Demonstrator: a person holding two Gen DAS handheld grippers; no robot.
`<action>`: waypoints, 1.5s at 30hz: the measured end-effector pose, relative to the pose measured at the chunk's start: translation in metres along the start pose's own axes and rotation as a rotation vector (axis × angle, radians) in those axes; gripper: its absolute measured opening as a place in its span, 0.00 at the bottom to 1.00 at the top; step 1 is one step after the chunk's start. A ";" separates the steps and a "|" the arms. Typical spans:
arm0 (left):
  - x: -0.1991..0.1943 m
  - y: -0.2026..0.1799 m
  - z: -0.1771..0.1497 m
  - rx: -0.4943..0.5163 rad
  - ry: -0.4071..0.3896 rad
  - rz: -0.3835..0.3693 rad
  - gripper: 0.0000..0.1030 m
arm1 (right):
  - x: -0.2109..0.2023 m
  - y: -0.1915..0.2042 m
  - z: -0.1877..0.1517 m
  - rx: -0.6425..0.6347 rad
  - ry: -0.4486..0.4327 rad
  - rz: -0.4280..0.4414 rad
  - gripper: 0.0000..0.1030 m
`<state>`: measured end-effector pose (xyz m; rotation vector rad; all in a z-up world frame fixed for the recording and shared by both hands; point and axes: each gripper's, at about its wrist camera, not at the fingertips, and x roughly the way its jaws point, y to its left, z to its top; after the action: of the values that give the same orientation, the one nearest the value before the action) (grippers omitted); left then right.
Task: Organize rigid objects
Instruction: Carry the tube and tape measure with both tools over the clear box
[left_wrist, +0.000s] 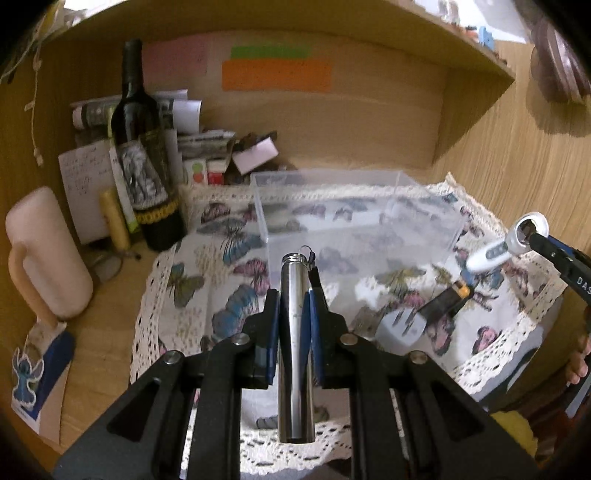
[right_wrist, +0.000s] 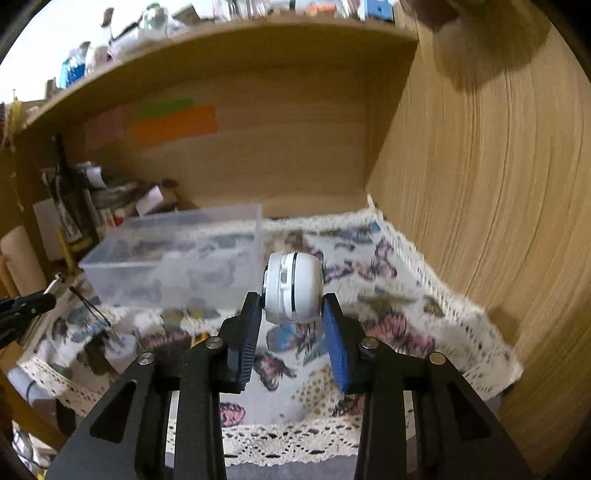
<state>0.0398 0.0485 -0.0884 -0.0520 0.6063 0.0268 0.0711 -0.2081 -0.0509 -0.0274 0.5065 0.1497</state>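
Left gripper (left_wrist: 293, 306): clenched on the metal cylinder (left_wrist: 295, 332); both blue pads press its sides; the cylinder runs lengthwise between the fingers, its ringed cap end pointing forward toward the clear box (left_wrist: 354, 218); held above the cloth, short of the box's near wall.

Right gripper (right_wrist: 291, 314): grasping a white thermometer (right_wrist: 293, 288) by its rounded head, pinched at the fingertips; in the left wrist view the same item (left_wrist: 509, 243) hangs off the right claw, its slim body slanting down over the cloth, to the right of the box.

Clear box: transparent, open-topped, standing on the butterfly cloth (left_wrist: 229, 280); contents cannot be made out; both held items are outside it.

Loose items on cloth: a black-and-orange lighter (left_wrist: 447, 299) lying tilted, touching a white plug adapter (left_wrist: 399, 328), right of the left gripper.

Surroundings: a wooden shelf recess (left_wrist: 369, 122); dark wine bottle (left_wrist: 144, 155) upright at left beside stacked papers; pale pink jug (left_wrist: 48, 254) further left; coloured notes on the back panel.
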 end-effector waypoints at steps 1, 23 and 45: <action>-0.001 -0.001 0.003 0.002 -0.009 -0.004 0.15 | -0.004 0.000 0.004 -0.002 -0.015 0.008 0.30; 0.003 -0.010 0.006 0.003 -0.008 -0.015 0.15 | 0.022 -0.003 -0.004 0.030 0.071 0.068 0.04; 0.011 -0.010 0.007 -0.032 0.010 -0.041 0.15 | 0.049 0.013 -0.005 -0.037 0.104 0.070 0.10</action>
<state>0.0535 0.0386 -0.0889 -0.0954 0.6142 -0.0037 0.1094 -0.1893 -0.0796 -0.0533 0.6086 0.2271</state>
